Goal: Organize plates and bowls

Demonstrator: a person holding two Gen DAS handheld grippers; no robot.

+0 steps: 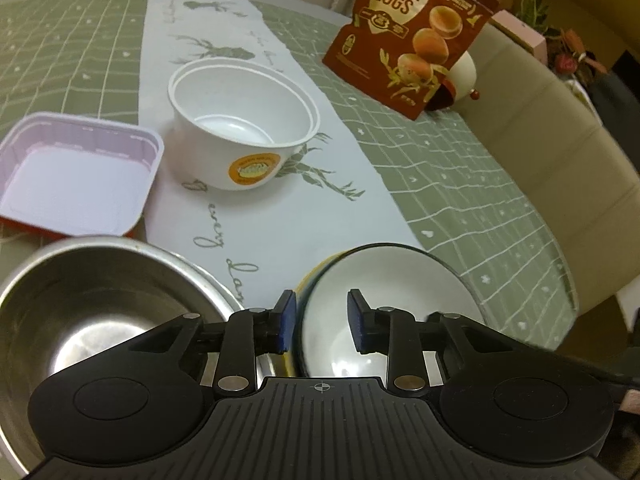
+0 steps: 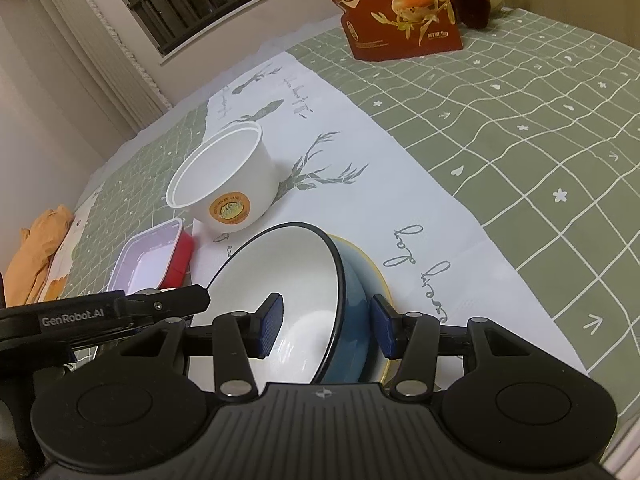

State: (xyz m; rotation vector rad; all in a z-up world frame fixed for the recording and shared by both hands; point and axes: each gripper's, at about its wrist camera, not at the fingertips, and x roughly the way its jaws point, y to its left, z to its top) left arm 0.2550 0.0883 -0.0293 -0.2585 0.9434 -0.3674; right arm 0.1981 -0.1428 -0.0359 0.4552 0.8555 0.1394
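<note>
Left gripper: jaws apart at a middling gap, straddling the near-left rim of the blue bowl, one pad outside and one over the white inside; contact cannot be told. Right gripper: jaws wider, set either side of the same bowl's right wall, inner pad over the white interior, outer pad beside the blue outside; not visibly clamped.

The blue bowl sits tilted on a yellow-rimmed plate, on the white runner. Just left of it, a steel bowl, by itself. Beyond that, a pink-lined tray with red outside, at the runner's edge. Mid-table, white paper bowls, seemingly two nested. Far back, a quail egg bag stands upright.

Judgement: partly done. The paper bowls look stacked and the blue bowl is on its plate; the steel bowl and tray stand separate. Step in hand seems to be seating or lifting the blue bowl.
</note>
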